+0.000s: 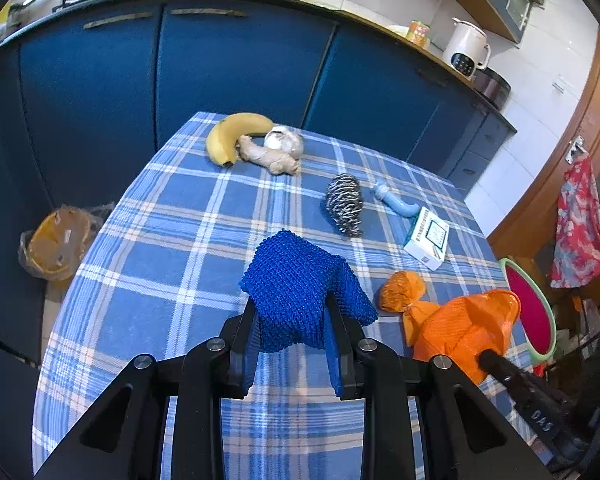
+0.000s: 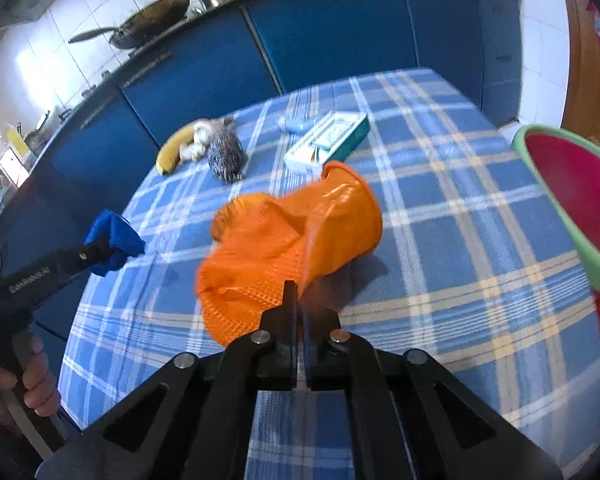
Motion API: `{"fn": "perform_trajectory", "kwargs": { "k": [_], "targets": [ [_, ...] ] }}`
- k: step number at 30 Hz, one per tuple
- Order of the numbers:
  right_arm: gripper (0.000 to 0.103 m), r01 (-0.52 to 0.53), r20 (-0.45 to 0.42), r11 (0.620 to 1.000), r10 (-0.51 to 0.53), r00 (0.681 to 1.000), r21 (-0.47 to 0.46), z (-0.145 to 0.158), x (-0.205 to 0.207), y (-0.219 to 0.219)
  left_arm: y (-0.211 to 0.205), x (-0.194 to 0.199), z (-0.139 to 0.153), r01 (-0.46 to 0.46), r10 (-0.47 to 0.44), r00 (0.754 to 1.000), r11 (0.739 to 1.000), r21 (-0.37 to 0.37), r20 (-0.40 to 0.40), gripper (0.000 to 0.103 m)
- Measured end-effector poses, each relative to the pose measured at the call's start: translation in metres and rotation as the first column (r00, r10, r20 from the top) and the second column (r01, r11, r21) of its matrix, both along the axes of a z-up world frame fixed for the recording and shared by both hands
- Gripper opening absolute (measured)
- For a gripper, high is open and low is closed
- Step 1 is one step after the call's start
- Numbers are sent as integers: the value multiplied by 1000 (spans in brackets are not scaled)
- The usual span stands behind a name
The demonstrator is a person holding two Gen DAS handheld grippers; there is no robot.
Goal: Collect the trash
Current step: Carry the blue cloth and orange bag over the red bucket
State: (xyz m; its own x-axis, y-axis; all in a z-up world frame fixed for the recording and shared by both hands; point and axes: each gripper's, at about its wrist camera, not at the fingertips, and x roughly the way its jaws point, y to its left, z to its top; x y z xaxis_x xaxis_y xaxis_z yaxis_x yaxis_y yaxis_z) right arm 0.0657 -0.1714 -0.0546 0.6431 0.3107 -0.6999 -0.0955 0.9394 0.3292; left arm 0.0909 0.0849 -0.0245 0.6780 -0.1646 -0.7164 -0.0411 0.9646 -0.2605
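Trash is held in both grippers at this moment, so the pick-up step appears done and carrying to the bin seems to be in hand. From the left wrist view, a blue knitted cloth is clamped between the fingers of the left gripper and lifted above the checked tablecloth; beyond it a banana, a piece of ginger, a steel scourer and a small box are left lying on the table. From the right wrist view, an orange plastic bag is pinched at its edge by the right gripper, whose jaws are closed almost together, and the bag is blurred and seems raised off the table. A green-rimmed red bin is seen just off the table's right edge. The next move is judged to call for the bag to be swung over that rim before the grip is loosened, with the cloth to follow.
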Motion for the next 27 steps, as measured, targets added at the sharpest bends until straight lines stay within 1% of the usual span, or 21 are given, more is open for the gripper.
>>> {"fn": "perform_trajectory", "kwargs": {
  "k": [4, 9, 16, 22, 27],
  "targets": [
    [4, 24, 38, 1000, -24, 999, 17, 14, -7, -14, -9, 0, 7, 17, -17, 1000, 1000, 11, 10, 28],
    [4, 50, 83, 998, -53, 995, 35, 31, -14, -32, -26, 2, 17, 61, -61, 998, 998, 9, 16, 28],
    [4, 114, 161, 992, -120, 980, 45, 55, -24, -69, -62, 12, 29, 160, -160, 987, 987, -6, 20, 28],
    [4, 196, 204, 980, -201, 958, 44, 68, -31, -113, -104, 23, 37, 247, -247, 969, 969, -6, 16, 28],
    [4, 265, 219, 963, -270, 938, 52, 72, -34, -149, -145, 30, 41, 327, -327, 945, 945, 2, 14, 28]
  ]
}}
